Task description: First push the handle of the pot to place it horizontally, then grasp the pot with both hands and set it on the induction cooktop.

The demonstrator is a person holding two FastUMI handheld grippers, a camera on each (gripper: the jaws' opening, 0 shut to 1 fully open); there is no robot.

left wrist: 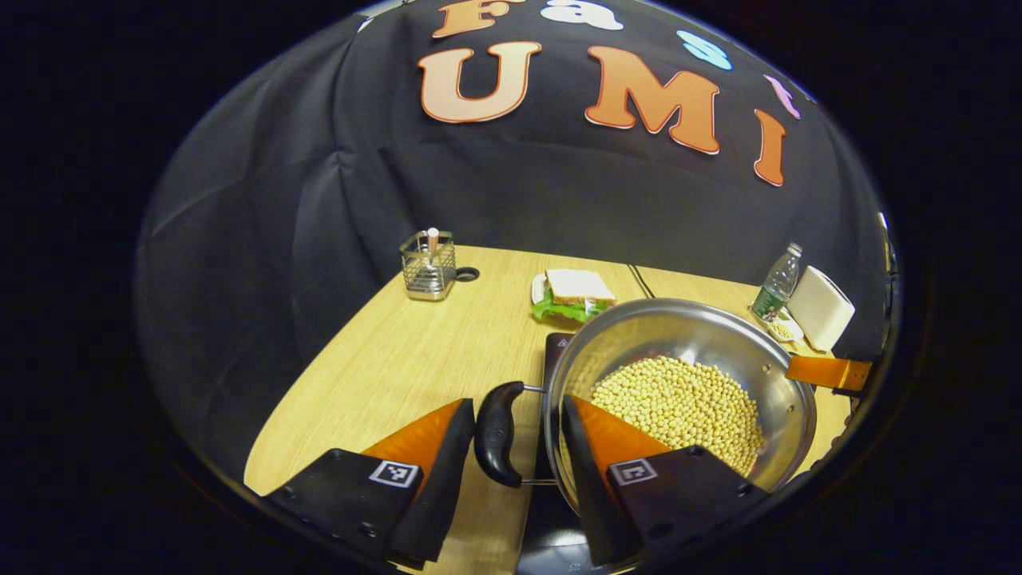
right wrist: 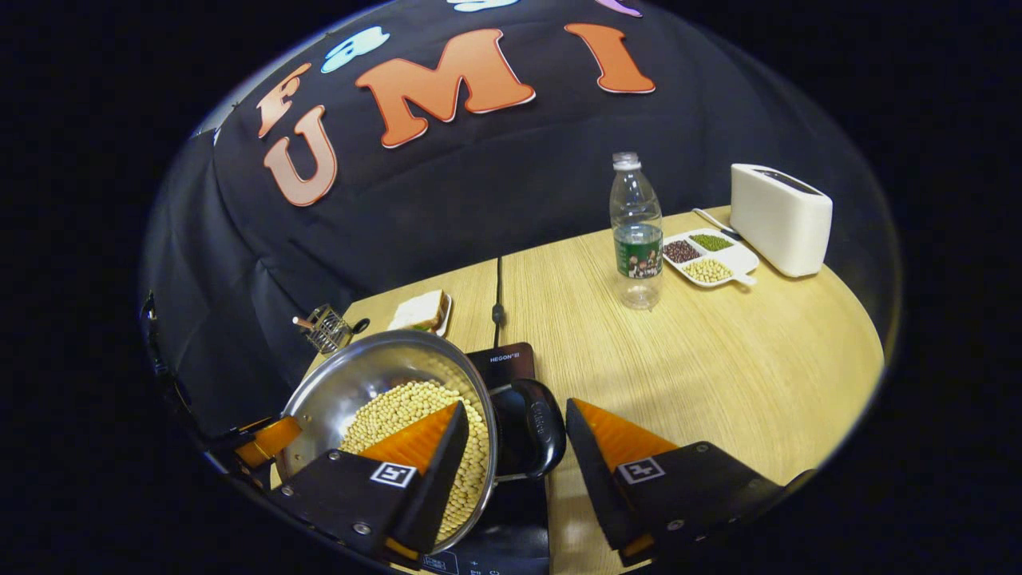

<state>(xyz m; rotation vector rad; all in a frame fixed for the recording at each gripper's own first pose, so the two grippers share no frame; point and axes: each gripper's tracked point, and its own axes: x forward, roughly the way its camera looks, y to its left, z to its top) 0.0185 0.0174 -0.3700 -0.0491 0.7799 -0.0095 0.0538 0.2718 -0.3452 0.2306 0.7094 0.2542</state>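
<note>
A shiny steel pot (left wrist: 679, 383) heaped with pale yellow soybeans (left wrist: 679, 407) is sitting over the black glass induction cooktop (left wrist: 555, 345) on the light wooden table (left wrist: 399, 359), seen from both ends at once. In the left gripper view, the left gripper (left wrist: 517, 447) is reaching over the pot's black loop handle (left wrist: 497, 433) with its fingers standing apart: one finger is hanging outside the handle, the other is dipping inside the rim above the beans, and neither is visibly pressing on the handle. At the far side of the pot, a finger of the other gripper is poking in over the rim.

In the right gripper view, the right gripper (right wrist: 515, 451) is straddling the opposite black handle (right wrist: 531, 438) in the same way, its fingers spread with a gap on either side of the handle, one over the beans and one over bare table. The cooktop's dark surface is showing beneath and behind the pot.

Farther back, a sandwich with green lettuce on a small white plate (left wrist: 571, 295), a wire-mesh metal holder (left wrist: 429, 265), a clear plastic water bottle (right wrist: 636, 231), a white three-part dish of beans (right wrist: 707, 257) and a white toaster (right wrist: 781, 217) are standing around the table, well apart from the pot.
</note>
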